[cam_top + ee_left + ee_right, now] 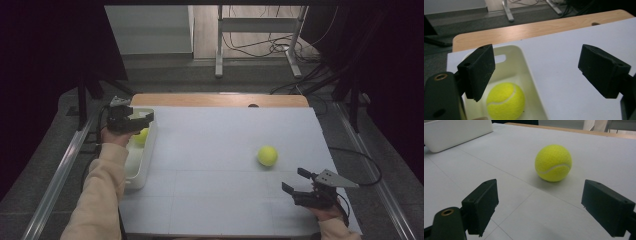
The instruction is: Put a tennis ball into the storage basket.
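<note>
Black jaws of the left tool (534, 72) are spread wide and empty above one tennis ball (505, 100) lying in the white bin (534, 100). The right tool (549, 207) is held wide too, facing the second ball (553, 162) on the surface (486, 165); a glancing approach would likely send it rolling away.

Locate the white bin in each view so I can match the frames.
High view: the white bin lies at the table's left edge, under the left gripper.
Left gripper view: lower left, by the left jaw, a tennis ball inside it.
Right gripper view: top left corner, far from the jaws.
Shared landmark: the white table sheet it sits on.
</note>
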Motion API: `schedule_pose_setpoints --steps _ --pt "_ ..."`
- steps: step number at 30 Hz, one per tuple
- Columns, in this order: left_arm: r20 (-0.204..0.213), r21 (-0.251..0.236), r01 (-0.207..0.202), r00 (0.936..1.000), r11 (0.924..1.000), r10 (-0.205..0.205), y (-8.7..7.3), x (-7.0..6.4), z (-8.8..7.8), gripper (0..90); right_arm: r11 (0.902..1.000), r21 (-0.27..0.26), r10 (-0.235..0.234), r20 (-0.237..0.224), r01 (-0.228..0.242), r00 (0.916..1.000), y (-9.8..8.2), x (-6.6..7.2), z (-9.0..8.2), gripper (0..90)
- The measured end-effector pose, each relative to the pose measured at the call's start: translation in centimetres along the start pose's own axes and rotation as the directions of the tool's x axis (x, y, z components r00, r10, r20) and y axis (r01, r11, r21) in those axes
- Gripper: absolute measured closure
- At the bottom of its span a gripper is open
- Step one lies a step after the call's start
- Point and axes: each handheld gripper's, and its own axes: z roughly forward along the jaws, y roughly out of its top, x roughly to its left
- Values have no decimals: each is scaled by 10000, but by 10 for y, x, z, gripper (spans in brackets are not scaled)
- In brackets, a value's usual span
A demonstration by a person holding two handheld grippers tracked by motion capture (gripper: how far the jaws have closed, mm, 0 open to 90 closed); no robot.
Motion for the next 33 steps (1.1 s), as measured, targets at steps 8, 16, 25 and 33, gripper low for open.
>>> schedule_pose_setpoints --steps 8,16,25,33 --pt "398 -219 -183 9990 9996 192 -2 -9 -5 154 10000 -26 47 39 -47 10000 0 0 0 144" --pt "835 -465 -63 9965 9989 102 -5 -14 -14 159 10000 -33 65 28 -65 10000 1 0 2 144" --pt "1601 -835 -122 9868 9964 255 -11 -31 -23 159 9999 -79 84 5 -84 10000 2 -1 4 144" --pt "2249 -1006 -641 9706 9929 854 -17 -54 -25 158 9999 -47 128 56 -128 9999 4 -2 8 144"
